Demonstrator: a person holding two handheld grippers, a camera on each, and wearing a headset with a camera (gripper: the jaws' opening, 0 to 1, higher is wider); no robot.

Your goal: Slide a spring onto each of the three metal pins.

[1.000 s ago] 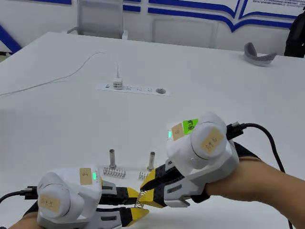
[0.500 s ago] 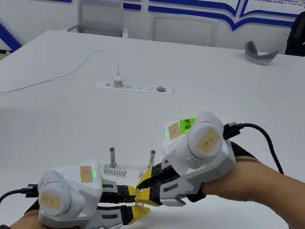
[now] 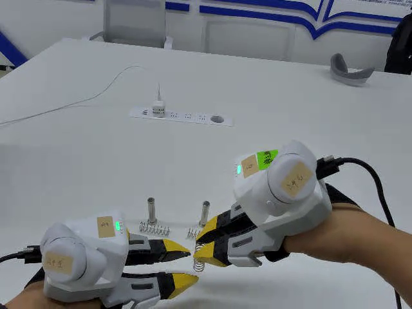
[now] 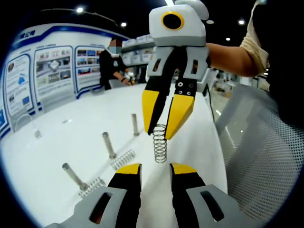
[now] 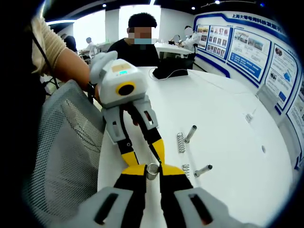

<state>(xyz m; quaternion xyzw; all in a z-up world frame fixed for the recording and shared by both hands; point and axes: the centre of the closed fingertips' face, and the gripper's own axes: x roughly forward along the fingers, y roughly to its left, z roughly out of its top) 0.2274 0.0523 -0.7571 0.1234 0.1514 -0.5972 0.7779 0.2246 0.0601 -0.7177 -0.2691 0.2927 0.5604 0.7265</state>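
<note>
Nearest the person, the left gripper (image 3: 193, 265), black with yellow tips, has its jaws apart around nothing; just beyond, the right gripper (image 3: 198, 248) has its jaws clamped on a small coiled steel spring (image 3: 200, 261), whose upper end the tips cover; three upright grey metal pins (image 4: 109, 145) stand behind on the white tabletop (image 3: 290, 116); loose springs (image 3: 154, 229) lie at their feet, one partly covered by the right gripper; the tabletop's edge runs close beside the jaws, by a mesh chair (image 4: 256, 156); open surface reaches a white power strip (image 3: 180, 118).
</note>
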